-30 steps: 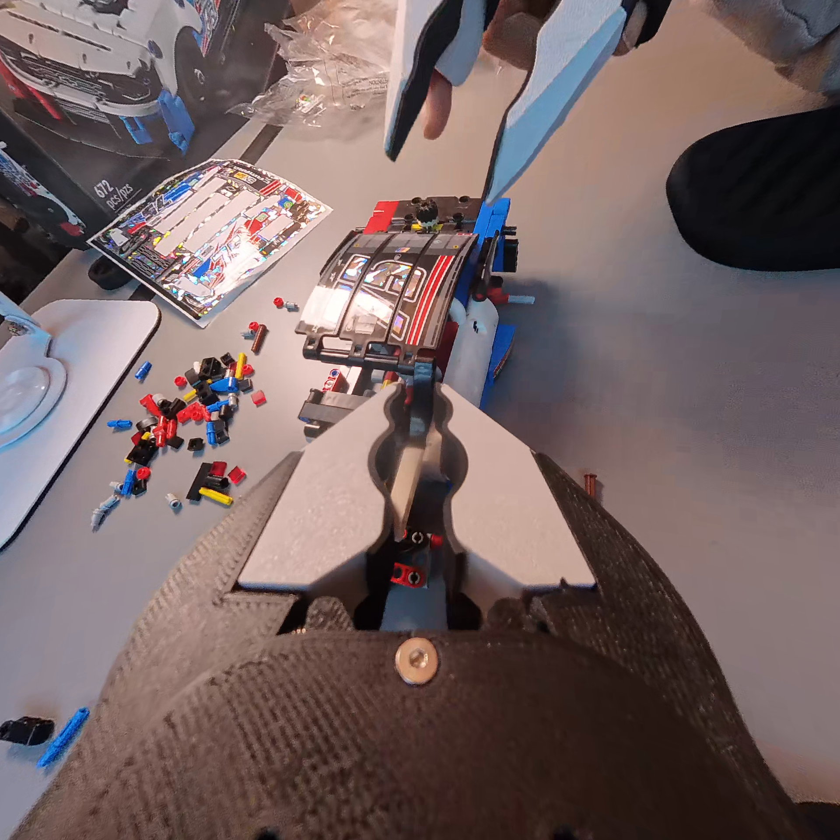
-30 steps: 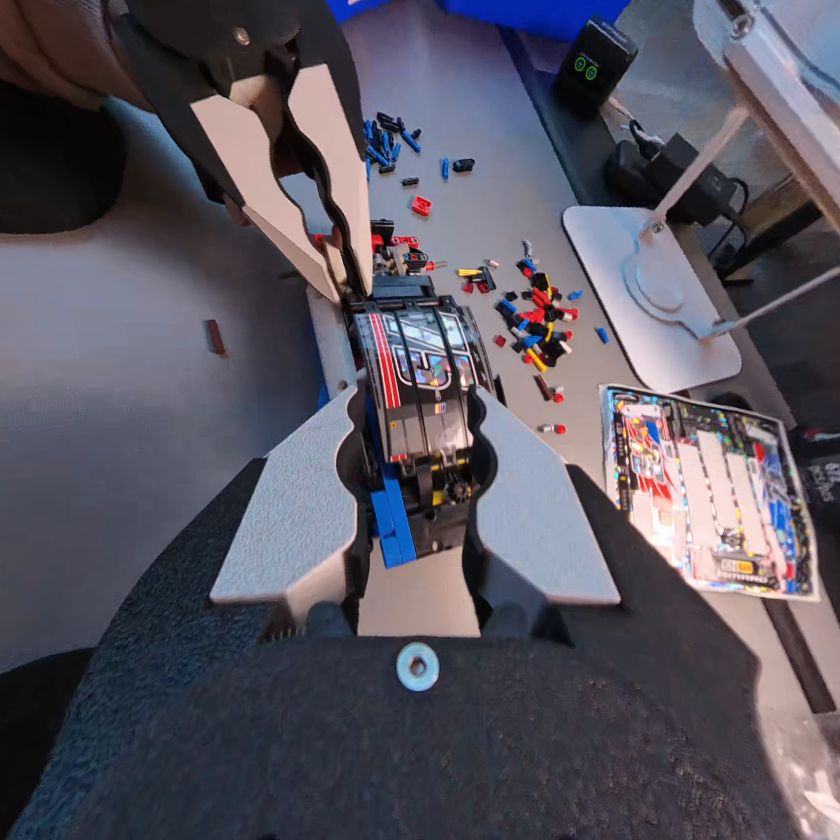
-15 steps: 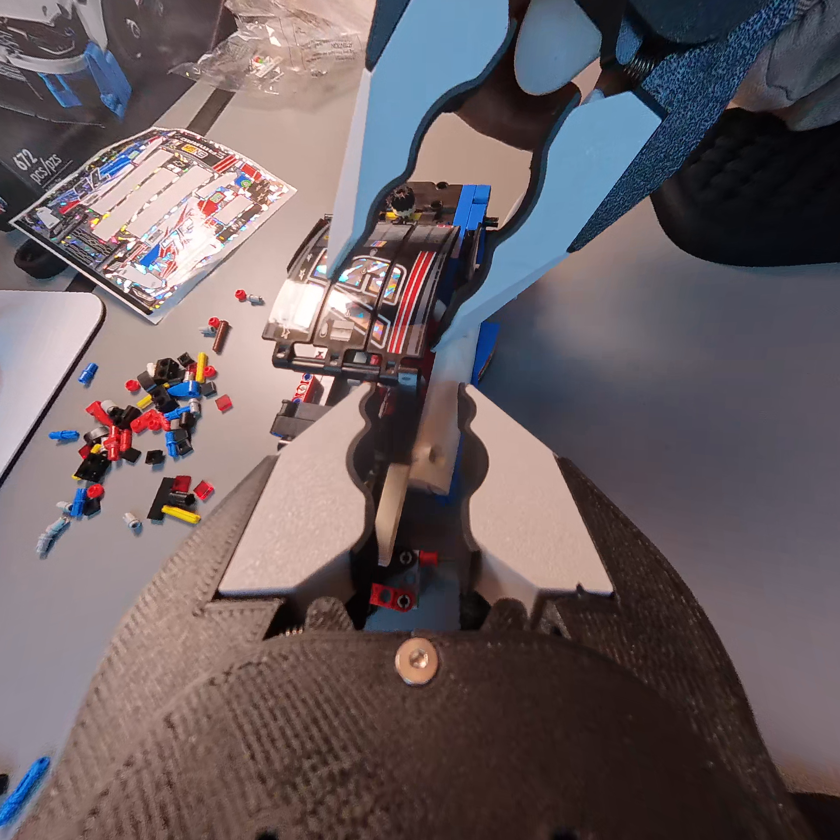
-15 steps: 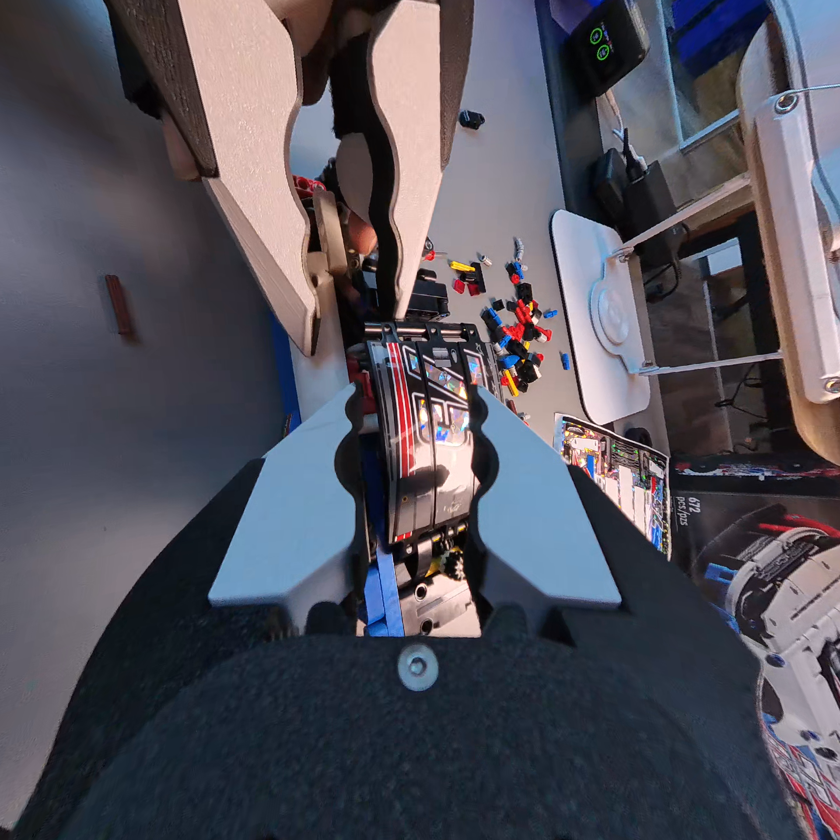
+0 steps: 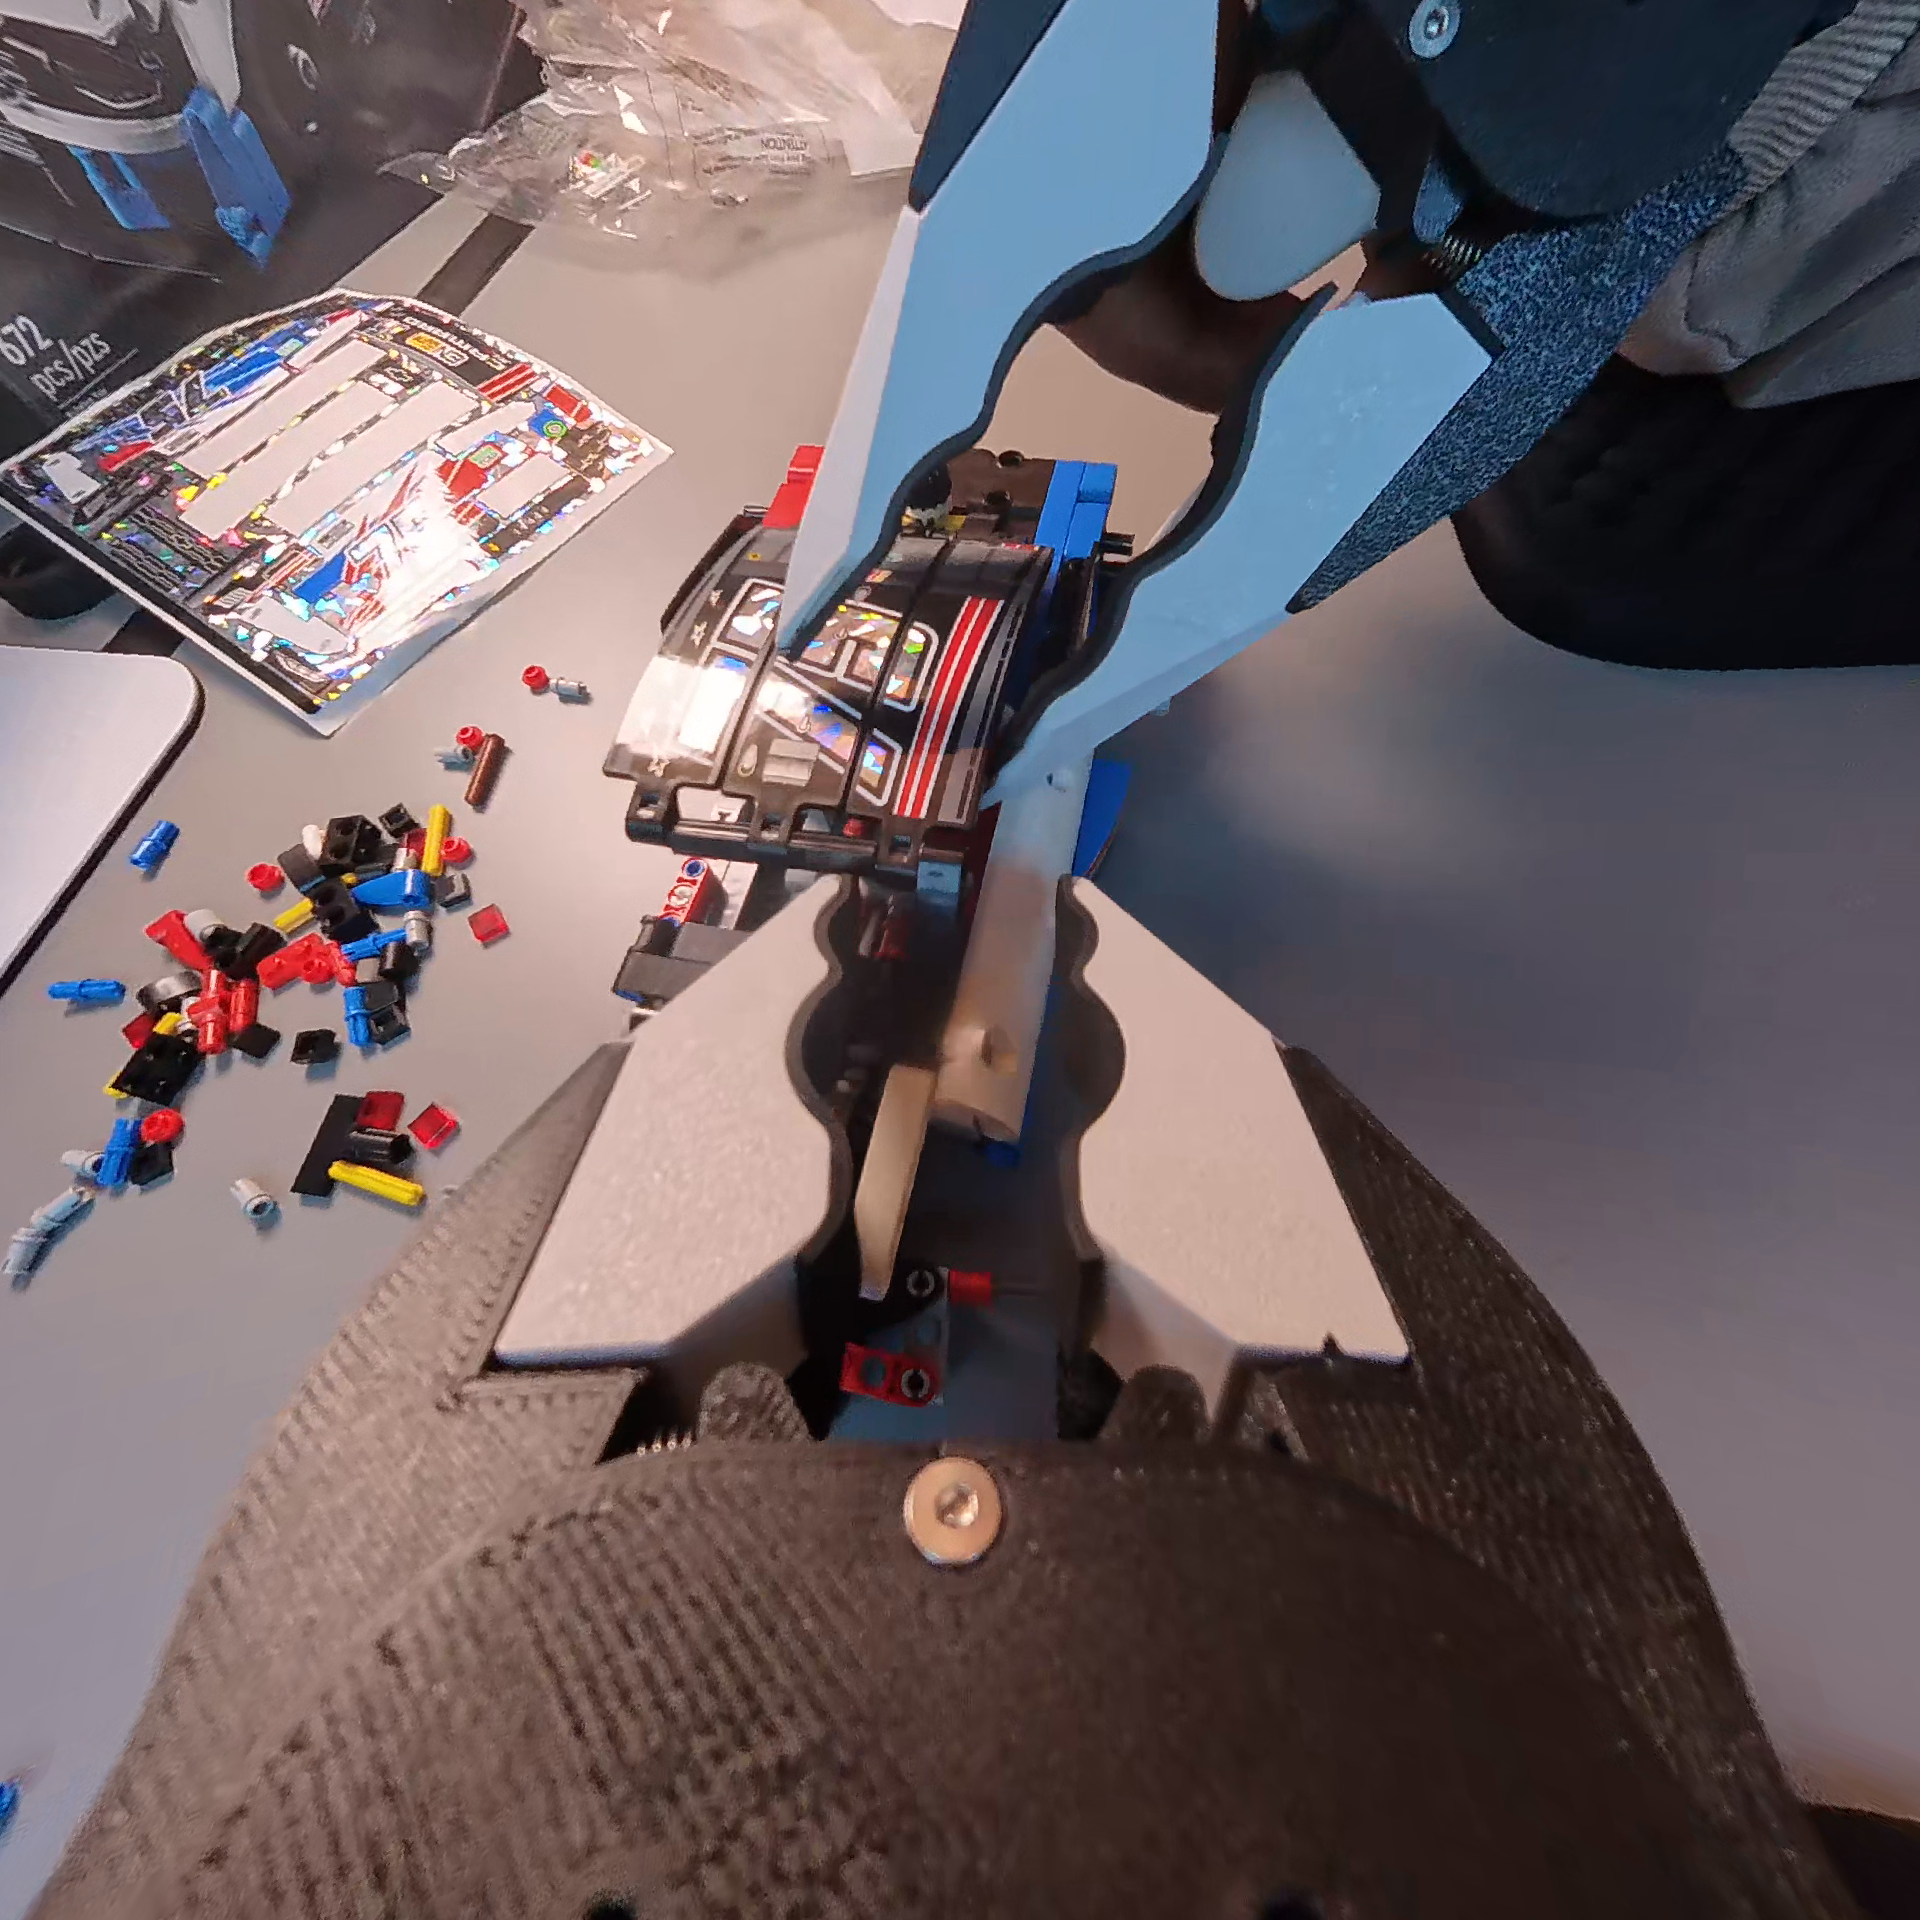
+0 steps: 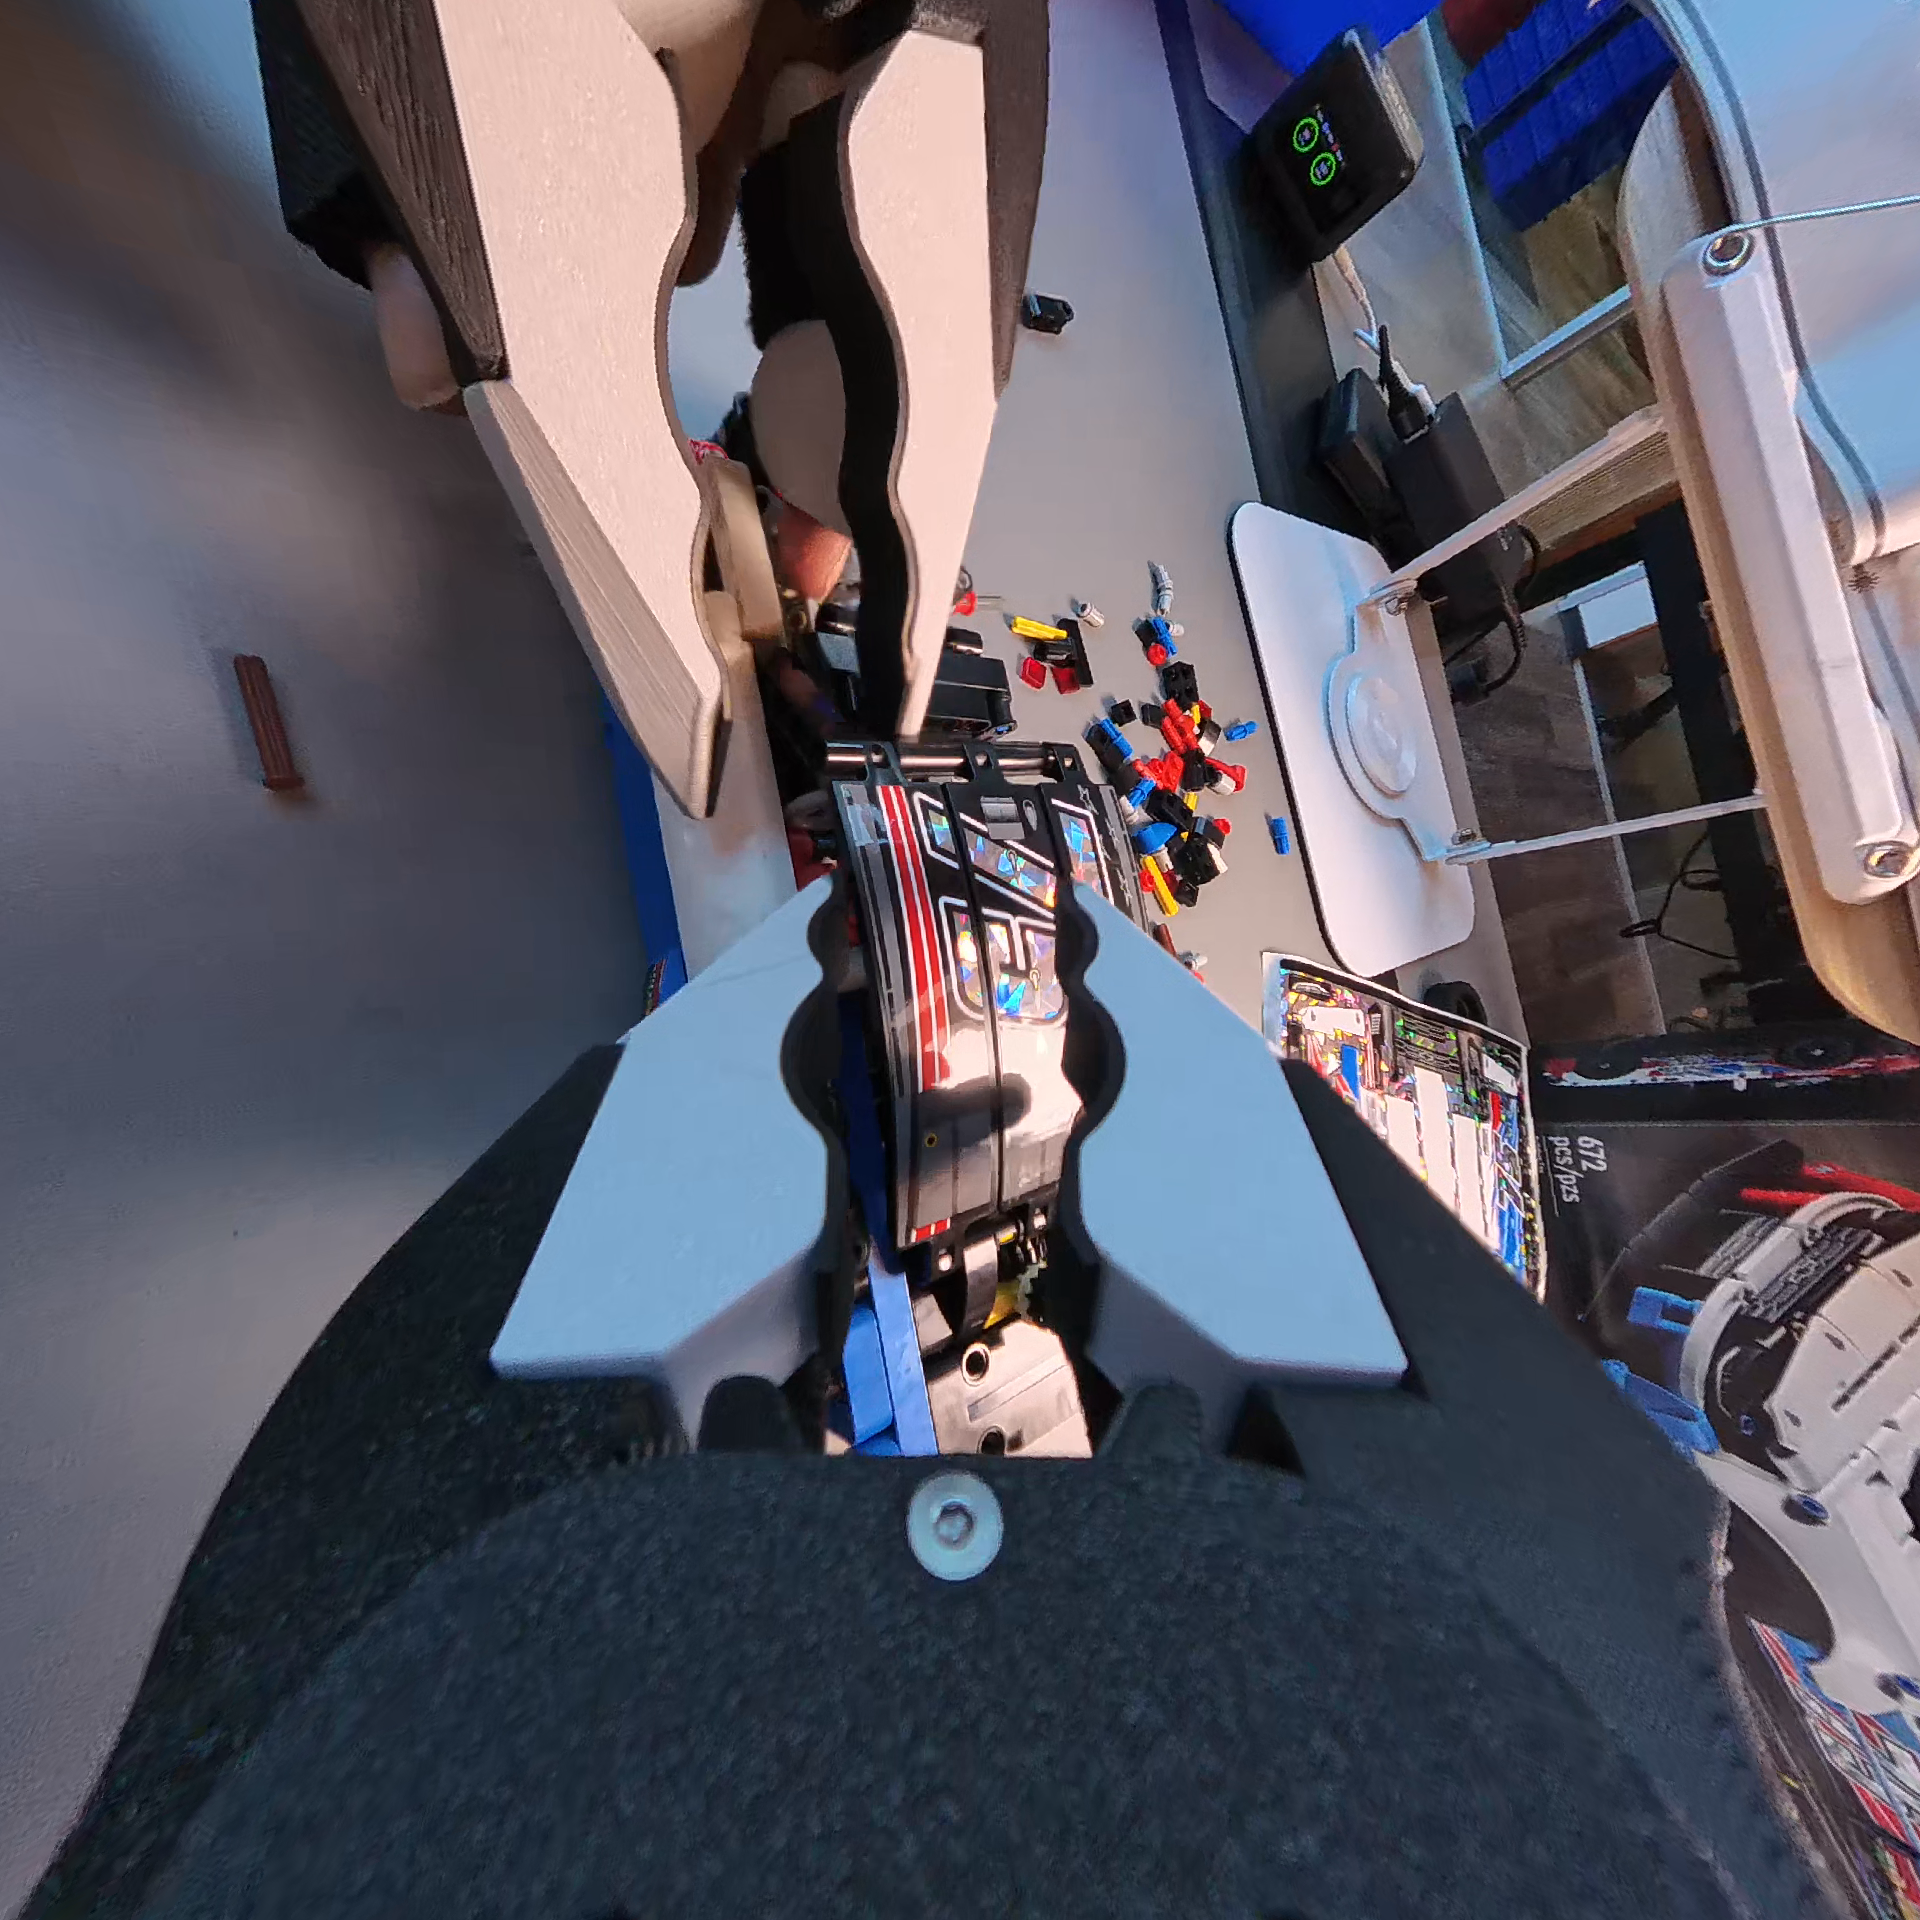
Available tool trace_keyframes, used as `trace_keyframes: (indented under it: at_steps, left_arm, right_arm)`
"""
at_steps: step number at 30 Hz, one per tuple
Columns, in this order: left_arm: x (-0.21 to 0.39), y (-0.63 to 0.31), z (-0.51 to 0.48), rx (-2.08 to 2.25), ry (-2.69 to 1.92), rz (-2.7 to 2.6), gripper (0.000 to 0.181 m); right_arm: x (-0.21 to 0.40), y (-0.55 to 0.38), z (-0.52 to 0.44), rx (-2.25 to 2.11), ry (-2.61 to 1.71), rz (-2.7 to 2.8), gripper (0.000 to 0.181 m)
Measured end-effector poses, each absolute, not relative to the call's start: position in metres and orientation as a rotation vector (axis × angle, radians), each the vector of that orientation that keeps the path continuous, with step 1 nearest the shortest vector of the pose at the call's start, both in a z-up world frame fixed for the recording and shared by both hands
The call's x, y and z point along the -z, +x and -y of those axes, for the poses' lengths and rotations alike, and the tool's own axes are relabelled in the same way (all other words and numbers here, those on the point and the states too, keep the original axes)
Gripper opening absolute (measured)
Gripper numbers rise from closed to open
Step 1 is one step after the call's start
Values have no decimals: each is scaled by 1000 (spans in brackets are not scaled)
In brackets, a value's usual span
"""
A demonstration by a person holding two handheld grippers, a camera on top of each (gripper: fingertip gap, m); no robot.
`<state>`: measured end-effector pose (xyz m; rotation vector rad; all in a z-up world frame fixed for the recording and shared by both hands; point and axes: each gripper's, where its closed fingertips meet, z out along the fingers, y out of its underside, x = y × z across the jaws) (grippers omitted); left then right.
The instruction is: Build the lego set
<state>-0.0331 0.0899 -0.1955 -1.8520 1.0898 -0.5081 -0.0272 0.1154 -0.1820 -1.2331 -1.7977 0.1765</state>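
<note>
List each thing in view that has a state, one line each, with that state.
Lego car: partly built, gripped at both ends.
Left gripper: shut on the car's white side piece.
Right gripper: fingers closed across the car's black roof.
Loose pieces: scattered on the table, untouched.
Sticker sheet: flat on the table, several stickers already gone.
Plastic bag: lying crumpled.

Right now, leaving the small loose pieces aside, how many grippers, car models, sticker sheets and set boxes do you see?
Grippers: 2 (left gripper, right gripper)
Car model: 1
Sticker sheet: 1
Set box: 1
Total: 5
</note>
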Motion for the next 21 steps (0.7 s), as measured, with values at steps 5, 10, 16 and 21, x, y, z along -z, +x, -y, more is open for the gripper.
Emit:
trace_keyframes:
  at_steps: [5,10,16,21]
  left_arm:
    - [195,-32,-88,523,-1847,-1092,33]
    - [193,-34,-89,538,-1847,-1070,35]
    - [193,-33,-88,546,-1841,-1066,34]
    - [194,-34,-88,541,-1837,-1062,33]
  right_arm:
    - [180,-28,-115,-162,-1209,1786,35]
    - [181,-28,-113,-166,-1204,1764,29]
    - [182,-27,-113,-175,-1210,1750,28]
    - [182,-27,-113,-173,-1209,1748,28]
